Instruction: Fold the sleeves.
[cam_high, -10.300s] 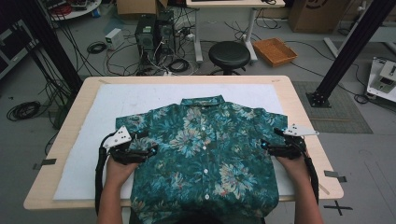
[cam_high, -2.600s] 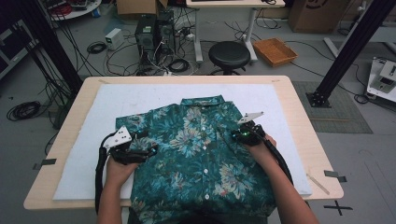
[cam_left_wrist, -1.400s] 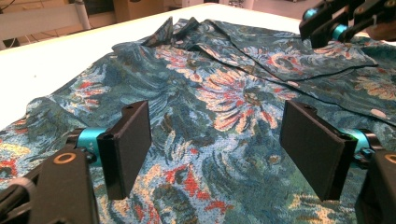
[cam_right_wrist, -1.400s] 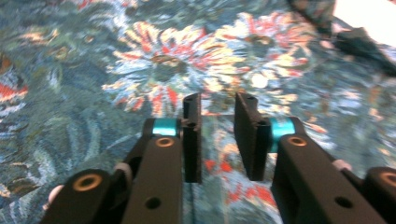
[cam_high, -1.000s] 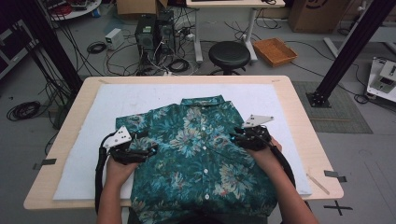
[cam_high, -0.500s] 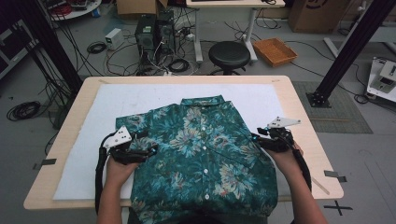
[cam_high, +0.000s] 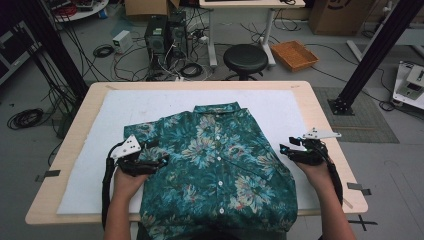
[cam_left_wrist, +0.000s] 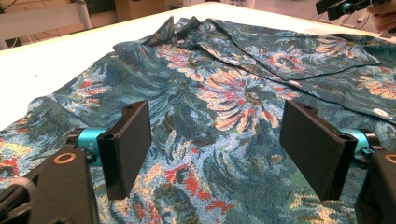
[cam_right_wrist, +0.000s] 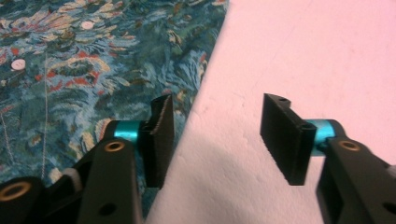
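Note:
A teal floral short-sleeved shirt (cam_high: 220, 165) lies buttoned and face up on a white sheet (cam_high: 150, 107), with its hem hanging over the table's near edge. Its right sleeve is folded inward over the front. My left gripper (cam_high: 157, 154) rests on the shirt's left sleeve area, jaws open with the fabric (cam_left_wrist: 224, 93) lying flat between them. My right gripper (cam_high: 286, 149) hovers at the shirt's right edge, open with nothing held. In the right gripper view (cam_right_wrist: 217, 105), one jaw stands over the shirt's edge (cam_right_wrist: 93, 70) and the other over bare sheet (cam_right_wrist: 289, 51).
The wooden table (cam_high: 320, 115) borders the sheet on all sides. Beyond it on the floor stand a black stool (cam_high: 245, 57), an orange basket (cam_high: 295, 55), computer towers (cam_high: 162, 35) with cables, and black frame posts (cam_high: 372, 55).
The right gripper carried the right sleeve inward over the shirt, let it go, then drew back to the shirt's right edge. The left gripper has stayed put.

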